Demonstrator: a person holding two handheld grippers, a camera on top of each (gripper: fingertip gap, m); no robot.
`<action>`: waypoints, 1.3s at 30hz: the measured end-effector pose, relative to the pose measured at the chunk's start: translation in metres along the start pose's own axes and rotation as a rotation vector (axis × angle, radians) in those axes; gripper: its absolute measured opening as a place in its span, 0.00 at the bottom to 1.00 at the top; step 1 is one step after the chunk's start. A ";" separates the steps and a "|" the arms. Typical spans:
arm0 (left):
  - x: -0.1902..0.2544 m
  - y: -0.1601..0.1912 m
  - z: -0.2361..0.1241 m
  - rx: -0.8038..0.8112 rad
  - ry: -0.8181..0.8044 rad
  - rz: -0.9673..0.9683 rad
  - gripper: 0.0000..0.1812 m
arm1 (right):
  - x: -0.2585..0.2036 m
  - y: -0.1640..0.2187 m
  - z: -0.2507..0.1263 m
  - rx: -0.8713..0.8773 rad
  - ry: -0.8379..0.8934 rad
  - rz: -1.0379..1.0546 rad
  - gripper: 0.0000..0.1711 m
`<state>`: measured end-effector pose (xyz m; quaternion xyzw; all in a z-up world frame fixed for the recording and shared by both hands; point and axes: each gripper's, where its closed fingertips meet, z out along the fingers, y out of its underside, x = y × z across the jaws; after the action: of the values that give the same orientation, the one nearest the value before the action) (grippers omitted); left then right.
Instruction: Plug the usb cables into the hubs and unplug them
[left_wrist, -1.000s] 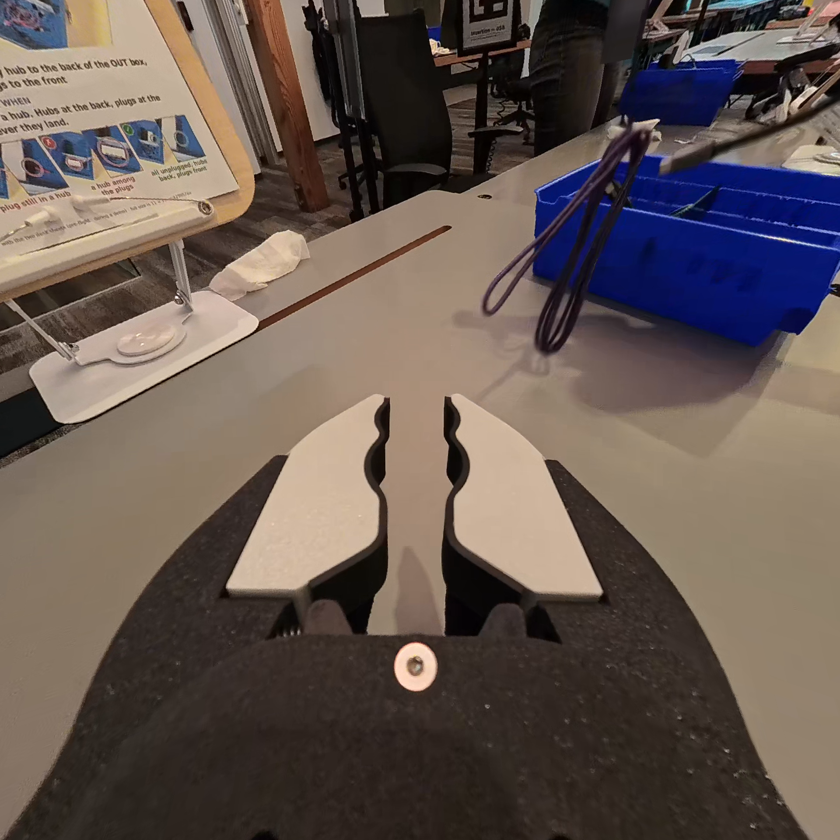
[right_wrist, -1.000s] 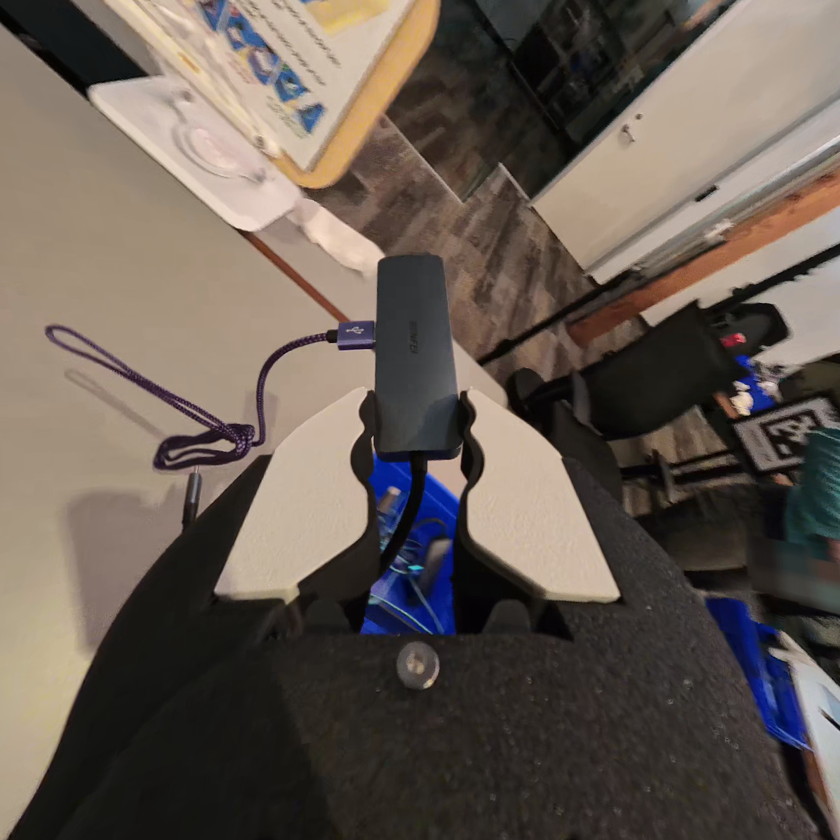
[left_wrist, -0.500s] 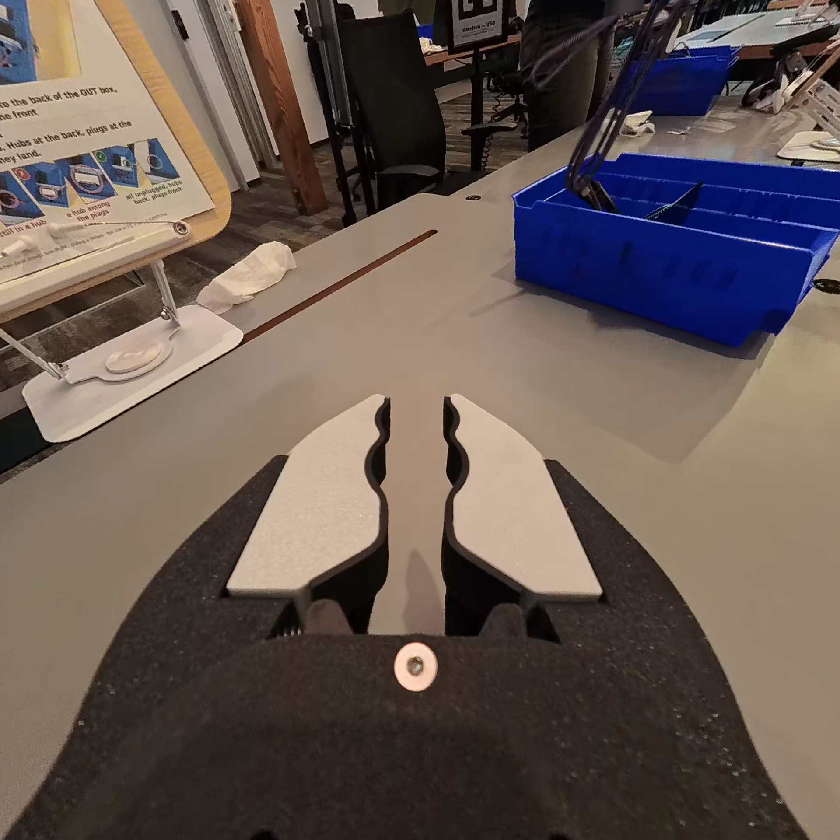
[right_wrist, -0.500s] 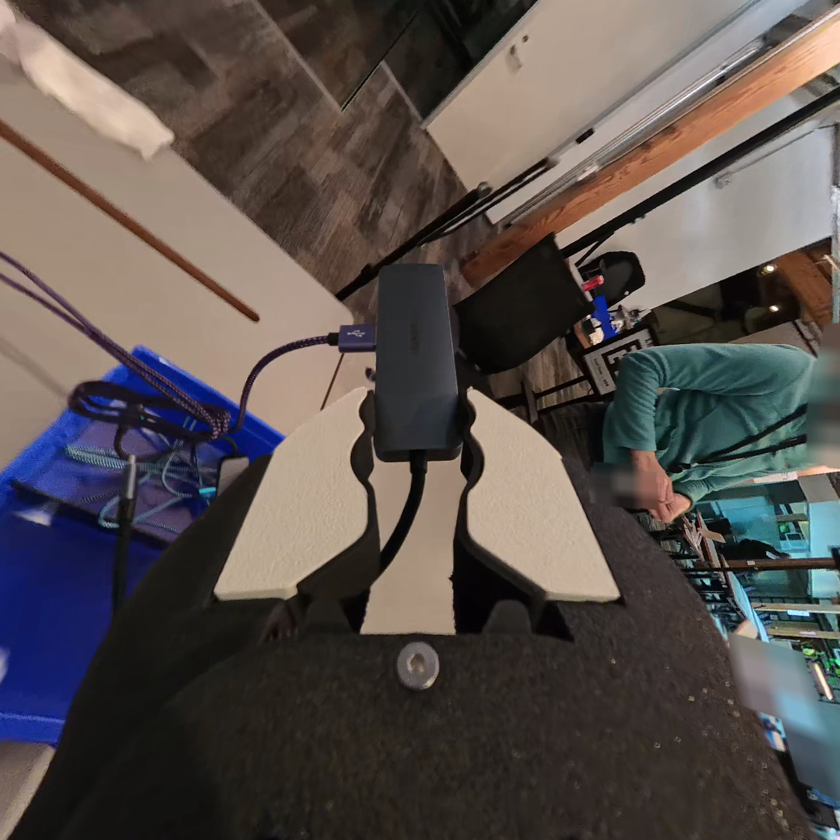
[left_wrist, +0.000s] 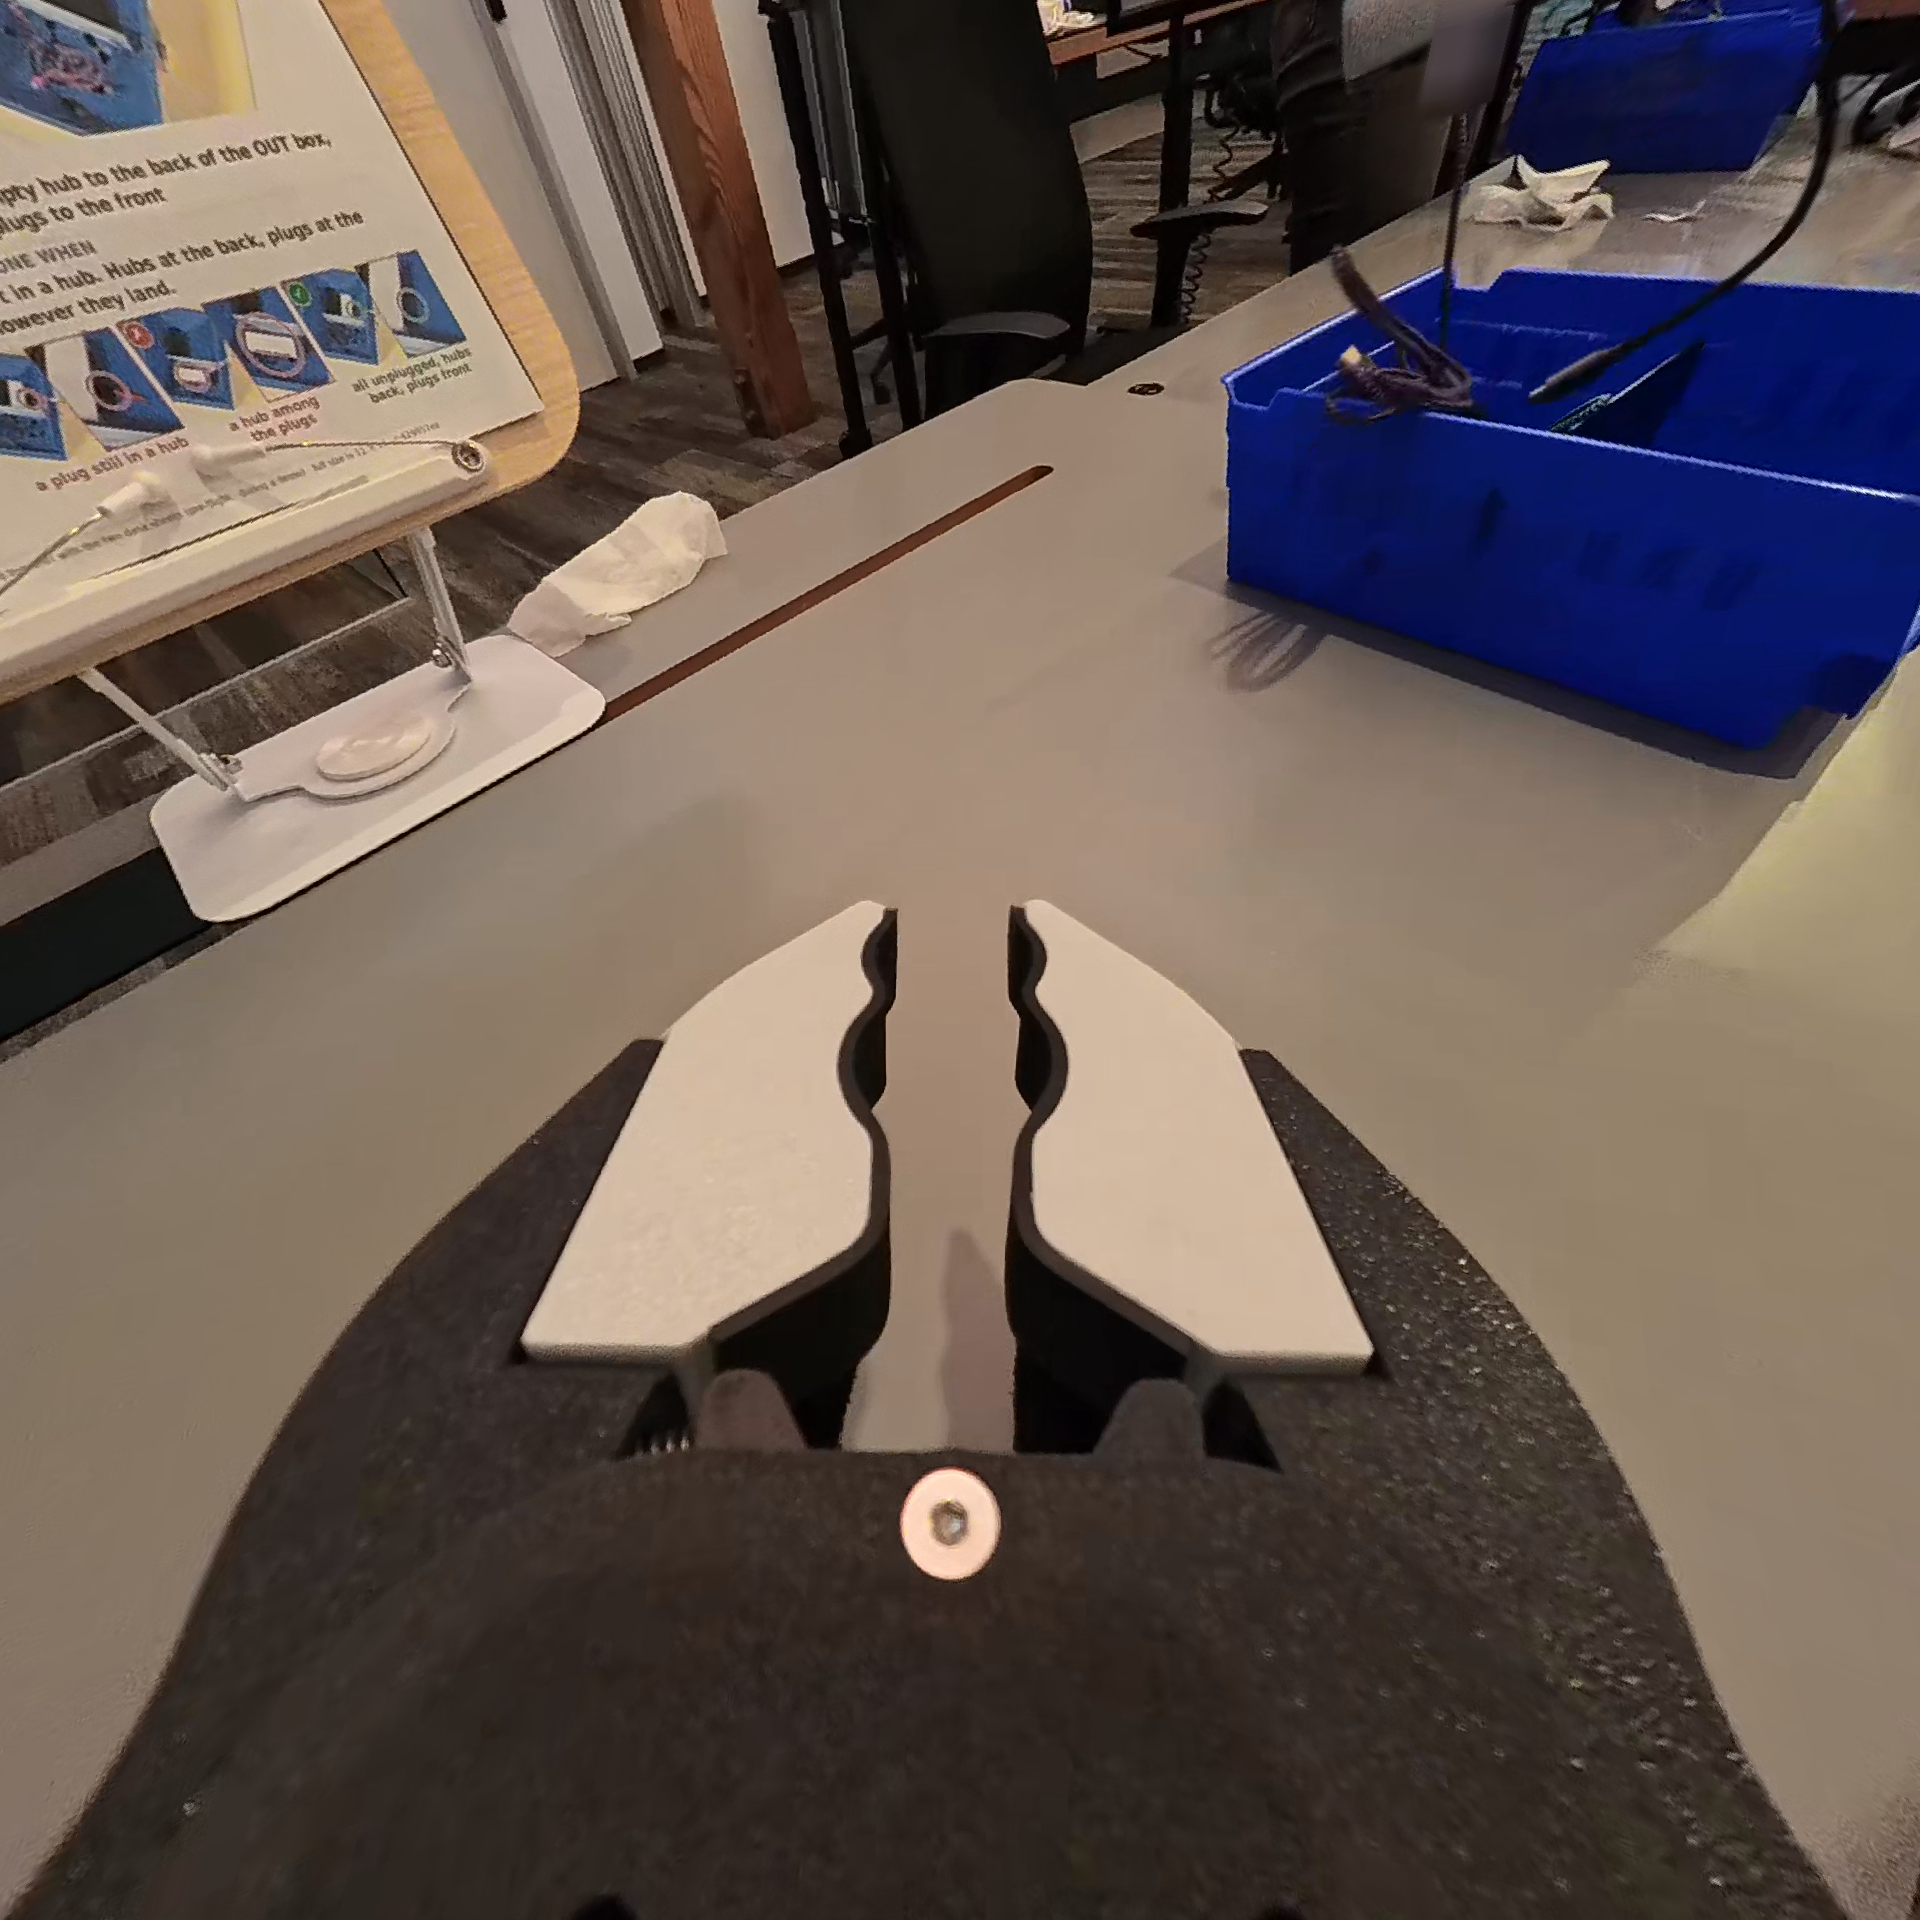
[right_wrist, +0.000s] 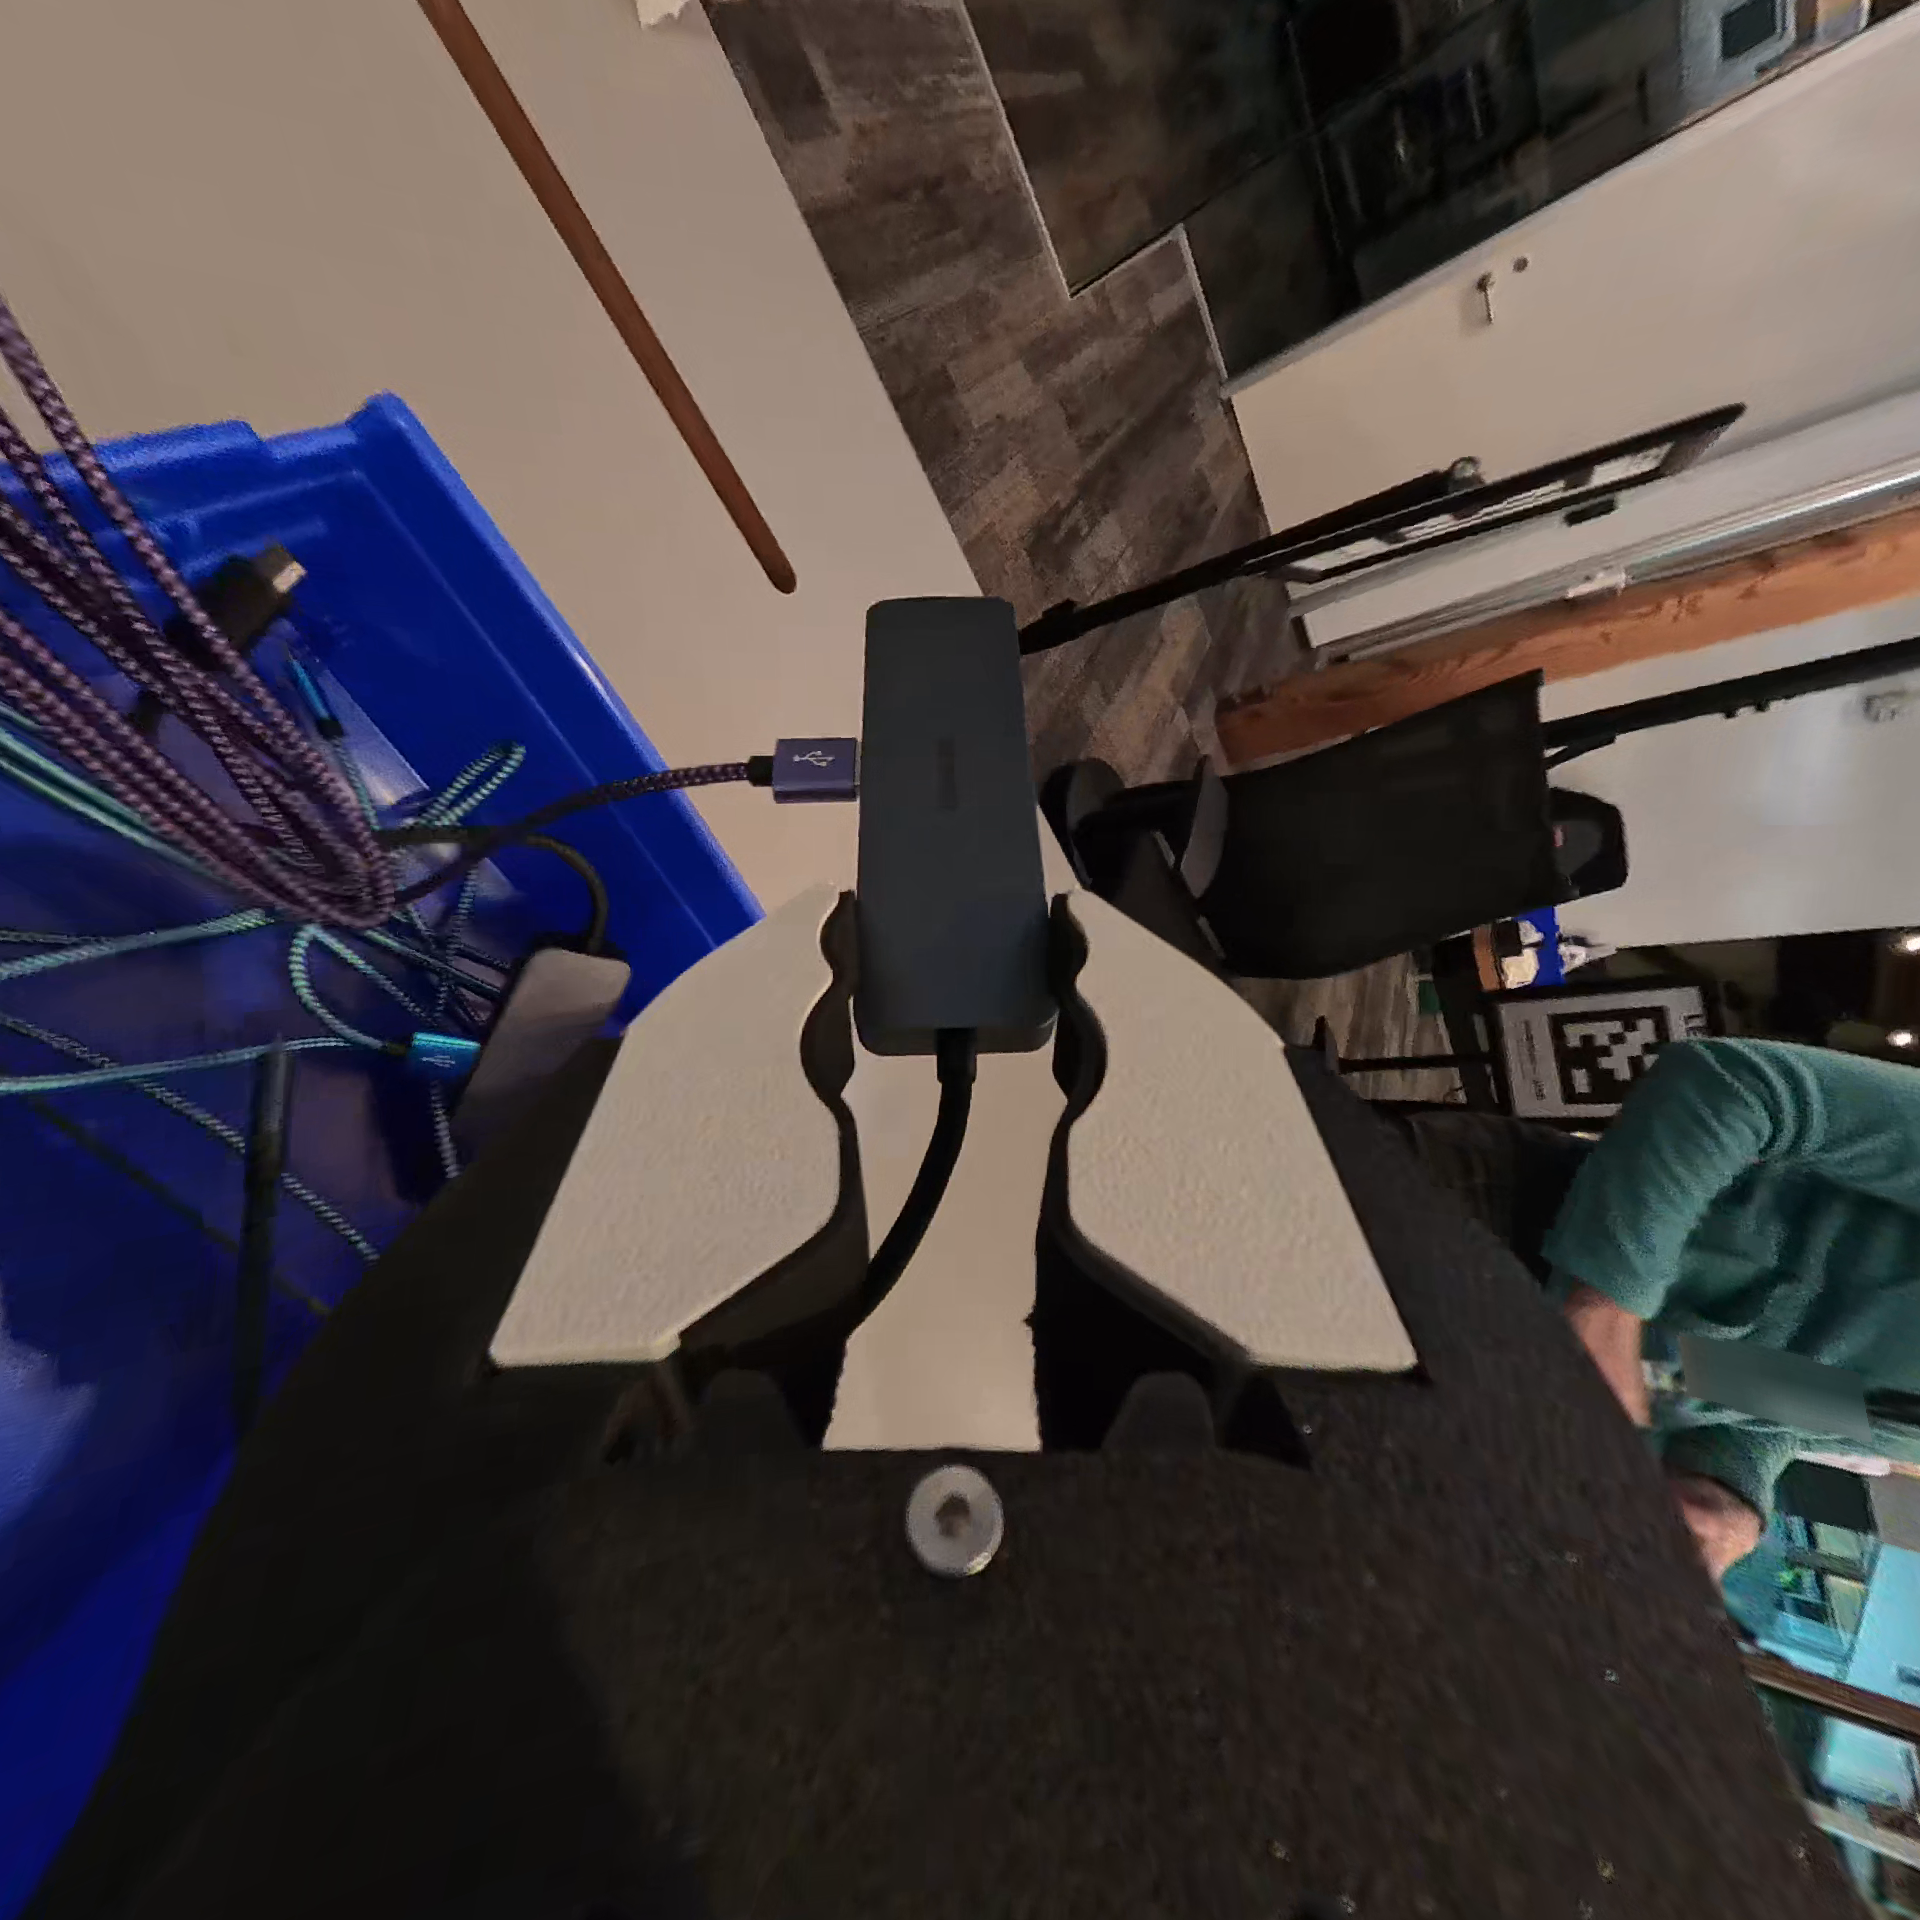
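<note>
My right gripper (right_wrist: 951, 914) is shut on a dark grey USB hub (right_wrist: 945, 790) and holds it in the air above the blue bin (right_wrist: 436, 582). A purple braided USB cable (right_wrist: 187, 748) is plugged into the hub's left side by its purple plug (right_wrist: 816, 769). The cable's loops hang down into the bin, as the left wrist view (left_wrist: 1392, 364) also shows. The hub's own black lead (right_wrist: 935, 1164) runs back between the fingers. My left gripper (left_wrist: 951, 914) is open and empty, low over the grey table (left_wrist: 1039, 748), well short of the bin (left_wrist: 1538, 561).
Teal braided cables (right_wrist: 343, 977) and a black plug (right_wrist: 255, 587) lie in the bin. An instruction board on a white stand (left_wrist: 249, 436) is at the left, with a crumpled tissue (left_wrist: 623, 571) beside it. A person in a teal top (right_wrist: 1756, 1174) is beyond the table. Tip to tip, the grippers are about 50 centimetres apart.
My right gripper has carried the hub and hanging purple cable from over the table to above the blue bin, and the loops have dropped into it. The left gripper has barely moved.
</note>
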<state>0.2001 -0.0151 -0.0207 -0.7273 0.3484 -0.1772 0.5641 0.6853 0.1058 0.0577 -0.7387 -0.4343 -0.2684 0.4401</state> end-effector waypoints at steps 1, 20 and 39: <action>0.000 0.001 -0.001 -0.003 -0.007 0.000 0.11 | 0.001 0.003 0.003 0.011 0.008 -0.011 0.21; -0.001 -0.029 -0.004 0.009 -0.119 0.065 0.10 | -0.120 0.013 0.043 0.192 -0.768 0.321 0.21; 0.000 -0.031 -0.011 0.020 -0.128 0.063 0.10 | -0.130 0.022 0.074 -0.025 -0.778 0.181 0.27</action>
<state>0.2026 -0.0187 0.0118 -0.7202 0.3325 -0.1159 0.5978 0.6438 0.1128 -0.0874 -0.8258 -0.4983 0.0658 0.2557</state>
